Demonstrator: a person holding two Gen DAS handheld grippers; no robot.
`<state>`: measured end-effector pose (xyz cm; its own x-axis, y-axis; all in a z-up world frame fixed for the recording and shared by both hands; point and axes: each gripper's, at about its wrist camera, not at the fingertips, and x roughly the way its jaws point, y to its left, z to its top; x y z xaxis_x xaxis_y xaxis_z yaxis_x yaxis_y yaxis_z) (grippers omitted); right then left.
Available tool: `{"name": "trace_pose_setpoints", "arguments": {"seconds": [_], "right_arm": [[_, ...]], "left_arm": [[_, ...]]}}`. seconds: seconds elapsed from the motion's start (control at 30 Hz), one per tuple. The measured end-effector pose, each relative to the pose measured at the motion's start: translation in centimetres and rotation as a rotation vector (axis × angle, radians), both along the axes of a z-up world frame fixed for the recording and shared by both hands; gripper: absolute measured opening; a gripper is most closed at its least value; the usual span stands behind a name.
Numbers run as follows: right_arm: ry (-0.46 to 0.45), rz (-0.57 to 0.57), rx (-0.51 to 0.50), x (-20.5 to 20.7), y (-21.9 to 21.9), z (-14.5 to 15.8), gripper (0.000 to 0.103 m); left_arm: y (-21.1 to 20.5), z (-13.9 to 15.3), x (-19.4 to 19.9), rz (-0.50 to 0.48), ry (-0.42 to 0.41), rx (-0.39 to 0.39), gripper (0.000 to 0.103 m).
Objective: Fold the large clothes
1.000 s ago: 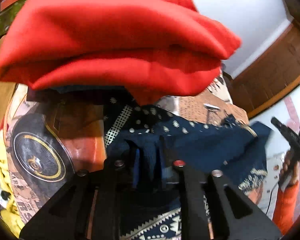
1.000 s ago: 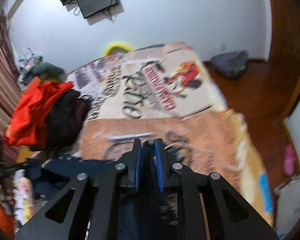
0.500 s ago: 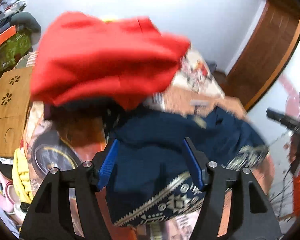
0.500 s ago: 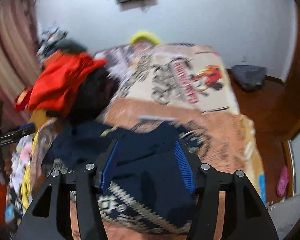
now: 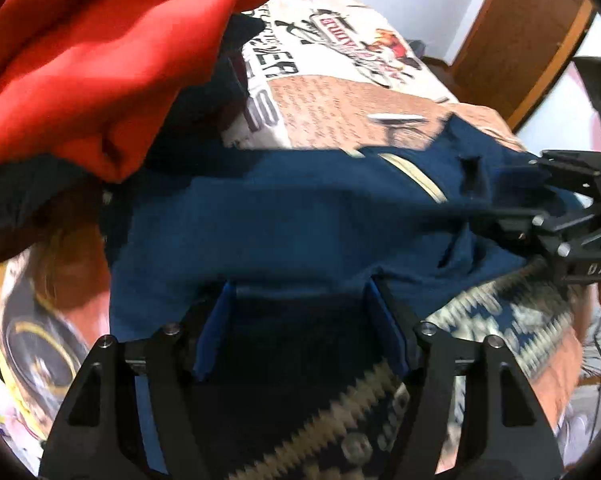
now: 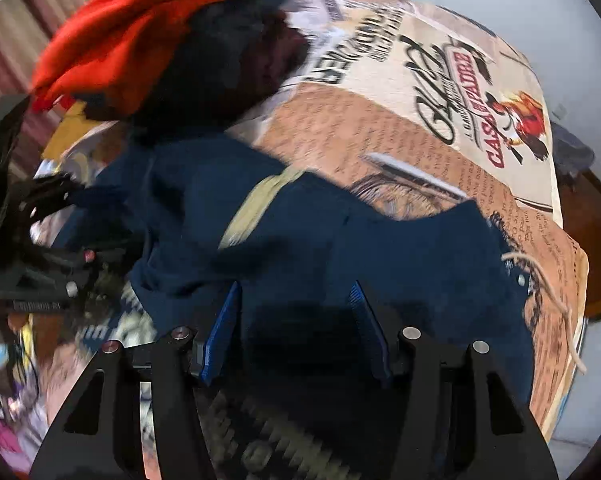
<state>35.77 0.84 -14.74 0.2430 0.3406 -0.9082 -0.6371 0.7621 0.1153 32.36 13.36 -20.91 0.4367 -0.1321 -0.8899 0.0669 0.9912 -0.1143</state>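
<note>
1. A bed (image 6: 440, 92) covered by a printed spread carries all the clothing.
2. The navy garment (image 5: 300, 216) with its cream patterned band lies spread across the near part of the bed, below both grippers.
3. A red garment (image 5: 100, 48) tops a dark pile at the far left.
4. The left gripper (image 5: 300, 320) is spread wide over the navy cloth, gripping nothing.
5. The right gripper (image 6: 296, 320) is likewise wide and empty.
</note>
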Motion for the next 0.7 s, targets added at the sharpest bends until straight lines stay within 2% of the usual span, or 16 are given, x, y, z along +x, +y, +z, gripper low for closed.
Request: {"name": "trace_pose_setpoints", "arguments": {"seconds": [0.07,0.13,0.17,0.23,0.3,0.43,0.57,0.7], "right_arm": [[-0.029,-0.105,-0.003,2.2,-0.4,0.3,0.053],[-0.096,-0.231,-0.015,4.4,-1.5,0.9,0.053],[-0.117,-0.289,-0.008,5.2,-2.4,1.3,0.053],[-0.096,-0.336,0.053,5.7,-3.8,2.0,0.053],[-0.075,-0.310,0.093,5.0,-4.4,2.6,0.053],[-0.027,-0.125,0.094,1.9,-3.4,2.8,0.053],[0.015,-0.039,0.072,0.0,-1.3,1.5,0.053],[0.066,-0.065,0.050,1.0,0.0,-0.7,0.051]], "left_arm": [[0.7,0.0,1.4,0.069,-0.019,0.027,0.069],[1.8,0.4,2.3,0.207,-0.058,0.110,0.069],[2.5,0.5,2.4,0.264,-0.079,0.115,0.069],[3.7,0.5,2.2,0.306,-0.085,0.053,0.069],[4.2,0.4,1.3,0.307,-0.079,-0.018,0.069],[3.7,0.0,-0.6,0.229,-0.050,-0.042,0.069],[2.5,-0.1,-2.3,0.165,-0.054,0.017,0.069],[1.7,-0.3,-3.3,0.128,-0.069,0.087,0.069]]}}
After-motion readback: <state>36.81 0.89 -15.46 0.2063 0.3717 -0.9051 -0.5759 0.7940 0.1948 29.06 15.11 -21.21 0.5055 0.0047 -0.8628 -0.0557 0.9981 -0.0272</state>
